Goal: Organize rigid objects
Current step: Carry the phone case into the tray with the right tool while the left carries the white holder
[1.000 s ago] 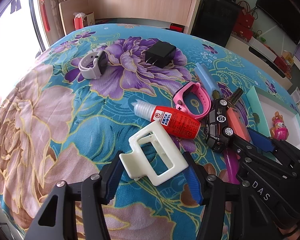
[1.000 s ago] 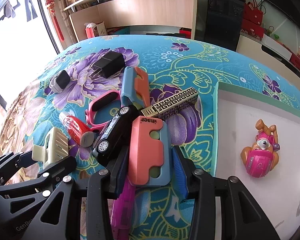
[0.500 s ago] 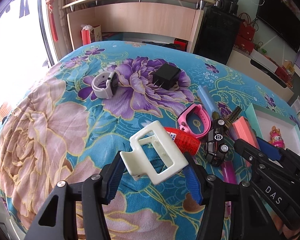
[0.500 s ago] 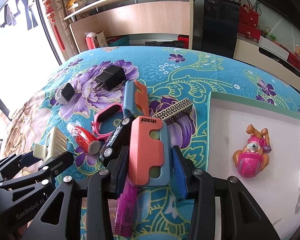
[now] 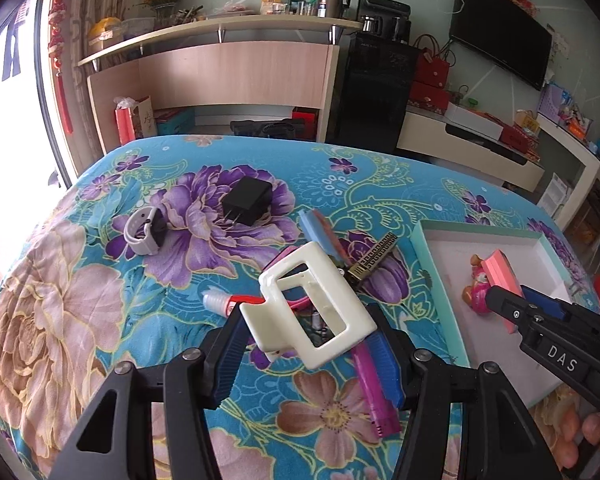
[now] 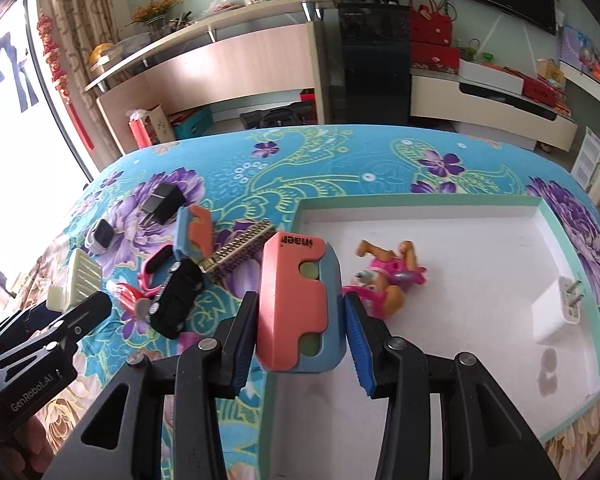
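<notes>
Left to right: your left gripper [image 5: 306, 356] has its jaws pinching the white hair claw clip [image 5: 314, 306], now lifted clear of the floral bedspread [image 5: 80, 320] and the pile it sat by a second ago. Your right gripper [image 6: 296, 346] clamps the coral-and-blue case [image 6: 296, 304], carried from beside the black toy car [image 6: 178, 300] to over the near edge of the white tray [image 6: 572, 260], just beside the pink pup toy [image 6: 384, 280]. Both are picked; placing in the tray looks next.
</notes>
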`<action>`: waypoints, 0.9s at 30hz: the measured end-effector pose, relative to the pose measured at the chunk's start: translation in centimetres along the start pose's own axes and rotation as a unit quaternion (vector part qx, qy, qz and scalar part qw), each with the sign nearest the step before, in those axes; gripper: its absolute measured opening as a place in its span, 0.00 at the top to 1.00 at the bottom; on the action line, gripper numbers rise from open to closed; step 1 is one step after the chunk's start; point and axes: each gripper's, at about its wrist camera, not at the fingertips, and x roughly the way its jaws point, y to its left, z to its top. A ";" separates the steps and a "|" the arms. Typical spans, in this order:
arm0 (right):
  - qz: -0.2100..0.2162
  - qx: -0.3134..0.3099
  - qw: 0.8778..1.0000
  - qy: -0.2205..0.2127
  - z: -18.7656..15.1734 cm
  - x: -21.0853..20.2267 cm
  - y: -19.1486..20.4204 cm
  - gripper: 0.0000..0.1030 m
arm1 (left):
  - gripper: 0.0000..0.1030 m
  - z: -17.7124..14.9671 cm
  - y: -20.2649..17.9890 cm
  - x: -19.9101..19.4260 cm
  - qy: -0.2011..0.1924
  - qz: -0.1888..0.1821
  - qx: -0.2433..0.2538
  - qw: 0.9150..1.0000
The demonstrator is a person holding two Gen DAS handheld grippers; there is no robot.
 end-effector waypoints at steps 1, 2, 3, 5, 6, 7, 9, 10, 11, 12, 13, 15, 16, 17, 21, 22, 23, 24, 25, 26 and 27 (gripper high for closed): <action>-0.010 0.008 1.000 0.003 -0.1 -0.2 -0.9 0.57 | 0.41 0.0 -0.9 0.0 0.000 -0.005 0.011 1.000; -0.020 0.017 1.000 0.004 -0.1 -0.4 -1.8 0.57 | 0.41 0.0 -1.8 0.1 0.001 -0.012 0.023 1.000; -0.031 0.025 0.999 0.005 -0.2 -0.5 -2.8 0.57 | 0.41 0.1 -2.7 0.1 0.002 -0.019 0.034 0.999; -0.047 0.043 0.998 0.006 -0.4 -1.0 -4.6 0.57 | 0.41 0.0 -4.5 0.2 0.005 -0.033 0.055 0.998; -0.052 0.051 0.997 0.006 -0.6 -1.2 -5.5 0.57 | 0.41 0.0 -5.5 0.2 0.007 -0.041 0.066 0.997; -0.056 0.059 0.997 0.007 -0.7 -1.5 -6.2 0.57 | 0.41 0.0 -6.4 0.2 0.009 -0.049 0.078 0.996; -0.067 0.071 0.995 0.008 -1.0 -1.9 -7.6 0.57 | 0.41 -0.1 -8.6 0.4 0.015 -0.062 0.103 0.993; -0.072 0.076 0.994 0.009 -1.1 -2.0 -8.2 0.57 | 0.41 -0.3 -9.6 0.6 0.019 -0.066 0.116 0.991; -0.075 0.082 0.994 0.010 -1.3 -2.1 -8.7 0.57 | 0.41 -0.4 -10.6 0.8 0.023 -0.070 0.127 0.989; -0.078 0.087 0.993 0.011 -1.4 -2.3 -9.3 0.57 | 0.41 -0.6 -11.5 1.1 0.028 -0.075 0.137 0.987; -0.080 0.092 0.992 0.010 -1.5 -2.4 -9.7 0.57 | 0.41 -0.8 -12.3 1.3 0.033 -0.081 0.144 0.986; -0.080 0.104 0.991 0.010 -1.8 -2.7 -10.6 0.57 | 0.41 -1.0 -13.6 1.9 0.043 -0.089 0.155 0.983; -0.081 0.108 0.991 0.009 -1.9 -2.8 -11.0 0.57 | 0.41 -1.2 -14.1 2.1 0.048 -0.089 0.160 0.982; -0.082 0.112 0.990 0.009 -2.0 -3.0 -11.4 0.57 | 0.41 -1.3 -14.5 2.4 0.051 -0.088 0.164 0.981; -0.088 0.128 0.988 0.016 -2.4 -2.9 -12.6 0.57 | 0.41 -1.5 -15.6 3.5 0.064 -0.085 0.171 0.980; -0.089 0.132 0.987 0.020 -2.5 -2.8 -12.8 0.57 | 0.41 -1.5 -15.9 3.8 0.066 -0.085 0.172 0.979; -0.089 0.133 0.987 0.024 -2.6 -2.6 -13.0 0.57 | 0.41 -1.6 -16.1 4.0 0.068 -0.085 0.173 0.979; -0.088 0.135 0.987 0.026 -2.8 -2.5 -13.1 0.57 | 0.41 -1.7 -16.4 4.1 0.068 -0.084 0.175 0.979; -0.088 0.136 0.986 0.029 -2.9 -2.3 -13.2 0.57 | 0.41 -1.8 -16.5 4.3 0.068 -0.083 0.176 0.978; -0.087 0.137 0.986 0.031 -2.9 -2.2 -13.3 0.57 | 0.41 -1.9 -16.5 4.4 0.066 -0.083 0.178 0.978; -0.087 0.139 0.986 0.032 -3.0 -2.1 -13.5 0.57 | 0.41 -2.1 -16.5 4.5 0.064 -0.082 0.178 0.979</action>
